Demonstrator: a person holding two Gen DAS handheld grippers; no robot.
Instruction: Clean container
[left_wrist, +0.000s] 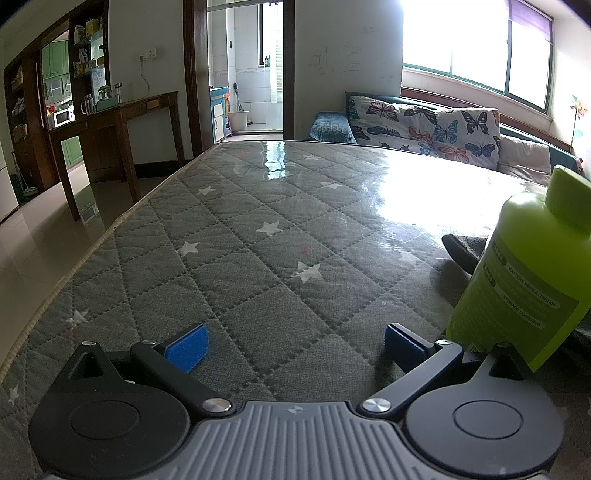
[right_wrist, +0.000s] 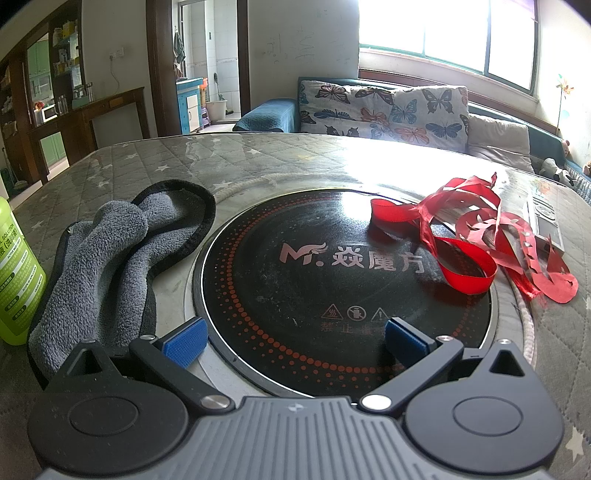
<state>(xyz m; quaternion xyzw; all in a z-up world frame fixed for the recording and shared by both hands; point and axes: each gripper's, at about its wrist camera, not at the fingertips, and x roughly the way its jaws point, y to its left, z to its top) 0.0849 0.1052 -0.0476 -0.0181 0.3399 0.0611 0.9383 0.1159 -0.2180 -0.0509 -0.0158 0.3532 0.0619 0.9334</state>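
Note:
A round black glass cooktop (right_wrist: 332, 280) is set into the table just ahead of my right gripper (right_wrist: 295, 345), which is open and empty above its near rim. Red ribbon and paper scraps (right_wrist: 461, 236) lie on its right side. A grey cloth (right_wrist: 110, 258) lies crumpled at its left. A green cleaner bottle (right_wrist: 16, 273) stands left of the cloth; it also shows at the right of the left wrist view (left_wrist: 524, 280). My left gripper (left_wrist: 295, 349) is open and empty over the quilted table cover, the bottle just right of its right finger.
A grey star-patterned quilted cover under clear film (left_wrist: 258, 229) tops the table. A remote control (right_wrist: 546, 225) lies past the ribbon at right. A sofa with butterfly cushions (right_wrist: 388, 107) stands behind the table. A wooden side table (left_wrist: 122, 122) stands at left.

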